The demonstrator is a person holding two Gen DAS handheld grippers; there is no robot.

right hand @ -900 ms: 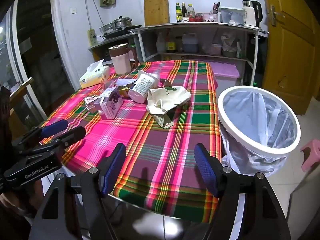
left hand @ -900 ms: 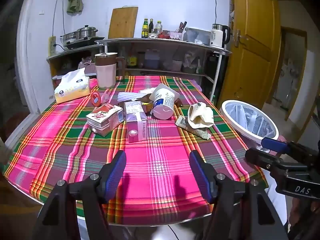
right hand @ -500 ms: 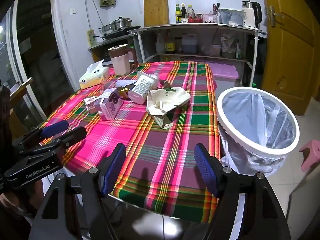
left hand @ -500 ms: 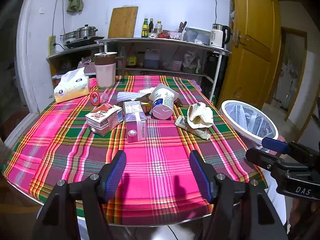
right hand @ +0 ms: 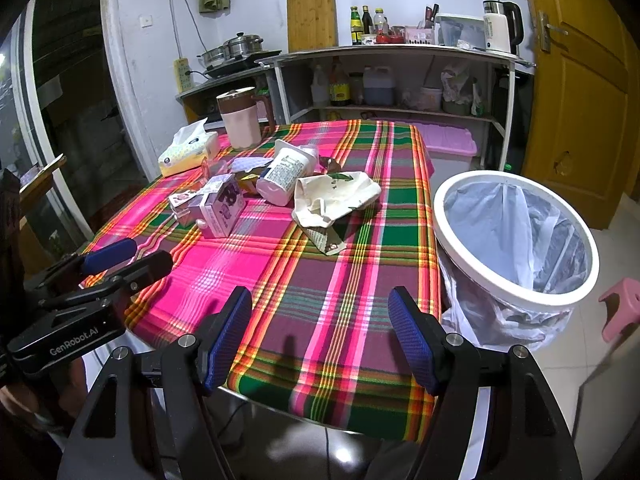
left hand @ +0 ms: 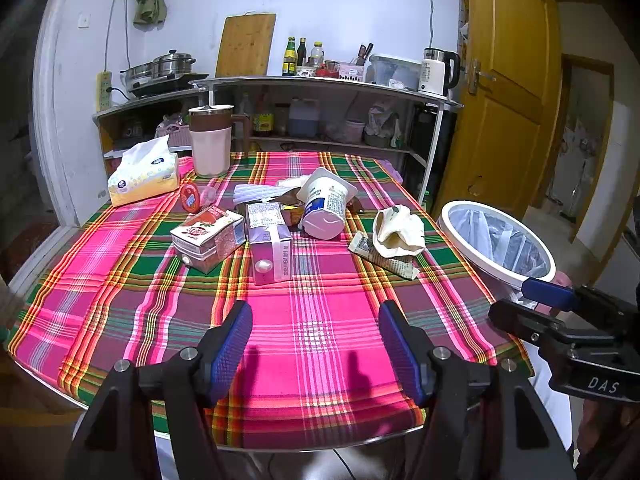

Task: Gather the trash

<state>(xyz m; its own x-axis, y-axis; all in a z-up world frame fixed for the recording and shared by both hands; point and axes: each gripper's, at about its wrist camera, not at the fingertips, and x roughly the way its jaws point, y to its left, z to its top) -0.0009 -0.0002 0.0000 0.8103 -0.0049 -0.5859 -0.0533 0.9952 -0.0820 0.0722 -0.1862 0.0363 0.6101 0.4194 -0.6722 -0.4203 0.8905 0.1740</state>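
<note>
- Against the views from under a second earlier, we found almost no change: both tools held station at the near edge of the table (left hand: 100,376), and no trash had moved. We judged that collection had not yet begun.
- The left gripper (left hand: 316,344) stood wide open and empty; the right gripper (right hand: 320,340) likewise stood wide and held nothing.
- In the left view, the trash lay clustered at 12 o'clock from the left gripper: a purple carton (left hand: 270,248), a red carton (left hand: 208,238) touching it at 9 o'clock, a tipped yogurt cup (left hand: 326,208) at its 1 o'clock, and a crumpled paper bag (left hand: 398,232) on a flattened wrapper (left hand: 384,258).
- The lined bin (right hand: 516,240) stood off the table's right edge, at 2 o'clock from the right gripper, its mouth unobstructed.
- Bare cloth lay between both grippers and the trash, giving open room for approach.
- The tissue pack (left hand: 144,172) and jug (left hand: 210,140) stood at the far left, apart from the cluster; we judged them not trash.
- The paper bag lay nearest the bin-side edge; we rated it the shortest transfer.
</note>
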